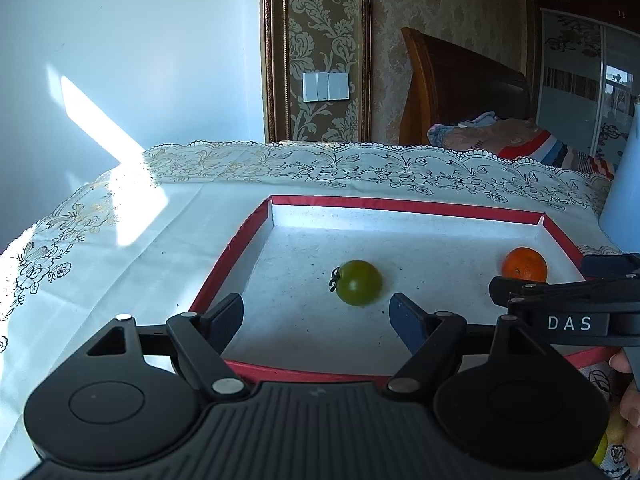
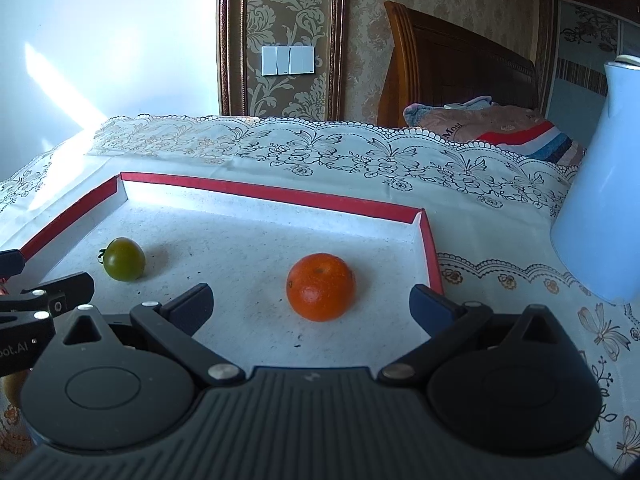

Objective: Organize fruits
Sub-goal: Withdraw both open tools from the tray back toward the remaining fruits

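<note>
A shallow red-rimmed tray (image 1: 400, 203) (image 2: 280, 194) with a white floor lies on the lace tablecloth. Inside it sit a green tomato (image 1: 358, 282) (image 2: 125, 259) with a dark stem and an orange (image 1: 525, 264) (image 2: 321, 286). My left gripper (image 1: 316, 314) is open over the tray's near edge, the tomato just beyond its fingertips. My right gripper (image 2: 312, 304) is open with the orange a little ahead, between the lines of its fingers but untouched. In the left wrist view the right gripper's body (image 1: 568, 308) enters from the right, marked "DAS".
A pale blue jug (image 2: 600, 200) (image 1: 624, 184) stands right of the tray. A yellowish fruit (image 1: 600, 450) peeks out at the bottom right by a hand (image 1: 630, 408). Beyond the table are a wooden headboard (image 2: 460, 76) and bedding. Sunlight falls on the left cloth.
</note>
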